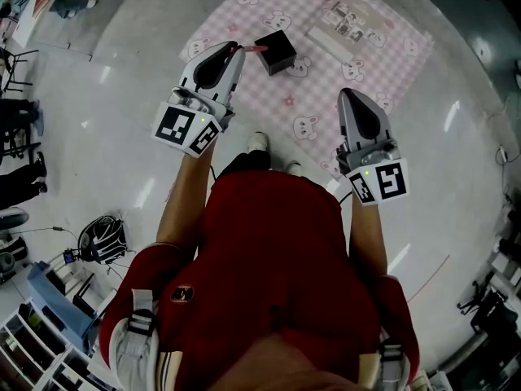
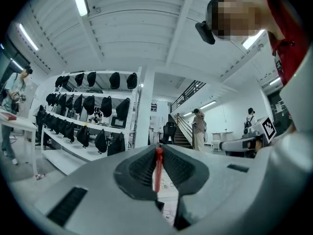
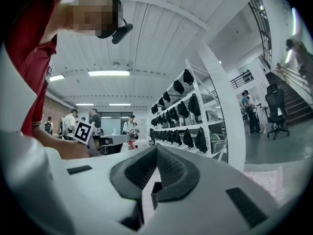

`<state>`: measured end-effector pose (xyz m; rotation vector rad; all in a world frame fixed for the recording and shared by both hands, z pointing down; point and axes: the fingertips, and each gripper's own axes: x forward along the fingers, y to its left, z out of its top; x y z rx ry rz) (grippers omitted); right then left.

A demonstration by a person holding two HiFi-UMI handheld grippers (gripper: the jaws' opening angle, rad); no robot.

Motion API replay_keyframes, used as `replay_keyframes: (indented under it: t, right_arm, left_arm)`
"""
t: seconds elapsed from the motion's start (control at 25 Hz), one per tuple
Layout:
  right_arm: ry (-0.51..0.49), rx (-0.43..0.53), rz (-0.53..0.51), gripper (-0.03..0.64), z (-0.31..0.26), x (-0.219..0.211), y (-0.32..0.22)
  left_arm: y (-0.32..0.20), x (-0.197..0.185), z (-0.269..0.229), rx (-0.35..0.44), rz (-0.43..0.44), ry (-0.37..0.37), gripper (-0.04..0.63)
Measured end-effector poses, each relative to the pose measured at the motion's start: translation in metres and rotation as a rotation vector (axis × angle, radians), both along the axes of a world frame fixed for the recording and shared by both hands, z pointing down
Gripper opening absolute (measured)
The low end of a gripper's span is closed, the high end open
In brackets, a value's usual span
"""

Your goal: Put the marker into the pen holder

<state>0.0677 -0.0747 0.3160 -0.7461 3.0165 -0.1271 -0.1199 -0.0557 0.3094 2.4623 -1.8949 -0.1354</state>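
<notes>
Marker [image 2: 158, 168]: red, slim; judged light, stiff, slick, so best held along the barrel. Left gripper [image 1: 231, 49] jaws closed on it, just beside pen holder [image 1: 275, 51]. Right gripper [image 1: 352, 96]: jaws together, empty.

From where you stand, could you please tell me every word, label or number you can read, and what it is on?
No text is legible.
White printed sheet on the pink checkered mat: print too small to read.
Small dark sign near the white column: blurred.
Black-and-white square-marker cubes: patterns only, no words.
</notes>
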Motion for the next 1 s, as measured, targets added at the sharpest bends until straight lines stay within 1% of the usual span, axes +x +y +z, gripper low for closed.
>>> replay_keyframes:
  t: [0.44, 1.0]
  right_arm:
    - [0.031, -0.011, 0.076, -0.002, 0.009, -0.010, -0.018]
    - [0.073, -0.037, 0.174, -0.002, 0.019, -0.029, -0.031]
  left_arm:
    - [-0.032, -0.014, 0.031, -0.052, 0.075, 0.012, 0.048]
    - [-0.072, -0.037, 0.086, -0.148, 0.152, 0.044, 0.048]
